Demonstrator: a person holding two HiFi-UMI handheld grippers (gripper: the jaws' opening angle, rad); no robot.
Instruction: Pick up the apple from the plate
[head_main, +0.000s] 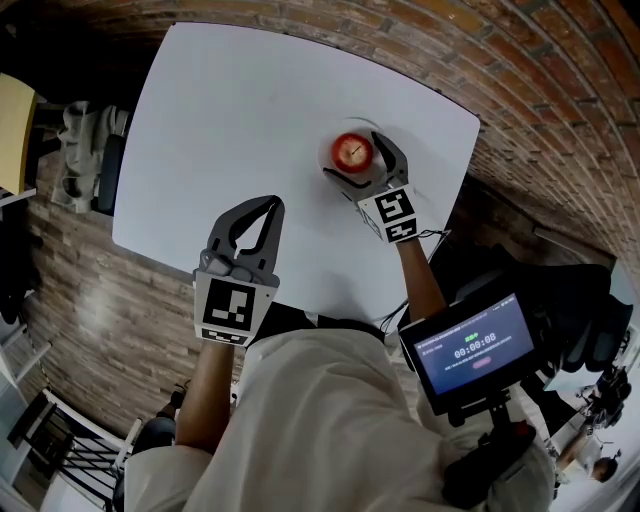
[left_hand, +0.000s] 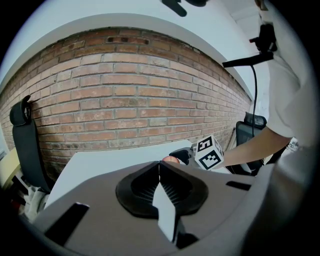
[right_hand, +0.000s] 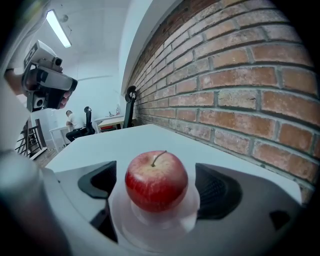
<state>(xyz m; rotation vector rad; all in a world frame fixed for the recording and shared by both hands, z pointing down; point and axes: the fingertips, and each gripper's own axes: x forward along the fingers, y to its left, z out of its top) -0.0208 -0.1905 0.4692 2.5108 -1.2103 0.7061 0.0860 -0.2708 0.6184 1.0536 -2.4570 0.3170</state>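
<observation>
While the apple (right_hand: 156, 181) sits upright, stem up, in the middle of the plate (right_hand: 156, 226), the right gripper (head_main: 352, 156) stands wide open around it. One jaw is on each side of the fruit, and the right gripper view shows a gap between each black pad and the apple's skin, so no contact is recorded. The plate is small, round and pale, and the apple is its only content. It rests on the white bench (head_main: 230, 110) towards the far right corner, close to the brick wall (right_hand: 240, 85).

The left gripper (head_main: 272, 204) is over the near part of the bench, well apart from the plate. Its jaws are closed tip to tip with nothing between them, as the left gripper view confirms. That view also shows the right gripper's marker cube (left_hand: 208, 153) and a sliver of the apple beyond the closed tips.
</observation>
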